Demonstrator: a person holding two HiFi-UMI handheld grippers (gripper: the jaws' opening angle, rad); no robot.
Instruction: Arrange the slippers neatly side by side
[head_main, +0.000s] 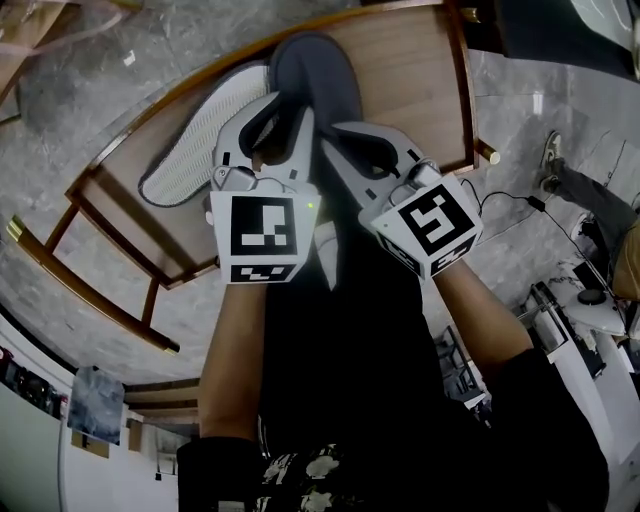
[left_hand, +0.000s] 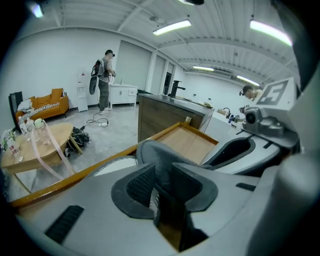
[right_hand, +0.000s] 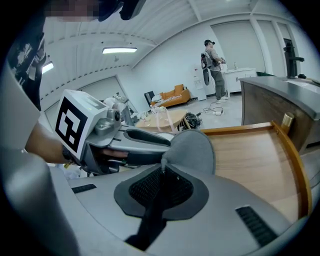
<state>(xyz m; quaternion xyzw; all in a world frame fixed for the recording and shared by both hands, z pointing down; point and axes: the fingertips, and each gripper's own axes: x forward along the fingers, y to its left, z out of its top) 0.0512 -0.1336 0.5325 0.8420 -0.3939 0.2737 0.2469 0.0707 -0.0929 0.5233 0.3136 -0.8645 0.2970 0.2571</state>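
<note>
Two slippers: a pale slipper (head_main: 200, 140) lies slanted on the bench (head_main: 420, 90), left of the left hand-held gripper (head_main: 285, 112). That gripper and the right hand-held gripper (head_main: 336, 146) both clamp the grey slipper (head_main: 318, 65) by its near end; its long axis runs straight ahead of them

Floor: grey marbled floor (head_main: 60, 160), with loose cables (left_hand: 95, 120) on it.
Walls: plain white wall (left_hand: 50, 65).
Ceiling: white and ribbed, with long strip lights (left_hand: 172, 27).
Seating: orange sofa (left_hand: 47, 102) by the far wall.
Tables: round pale table (left_hand: 35, 147); light wooden desk (head_main: 420, 90) with a raised darker rim.
Counter: dark wood counter (left_hand: 165, 115) with a black tap (left_hand: 175, 89).
Cabinet: low white cabinet (left_hand: 122, 94), with a person (left_hand: 104, 80) standing beside it.
</note>
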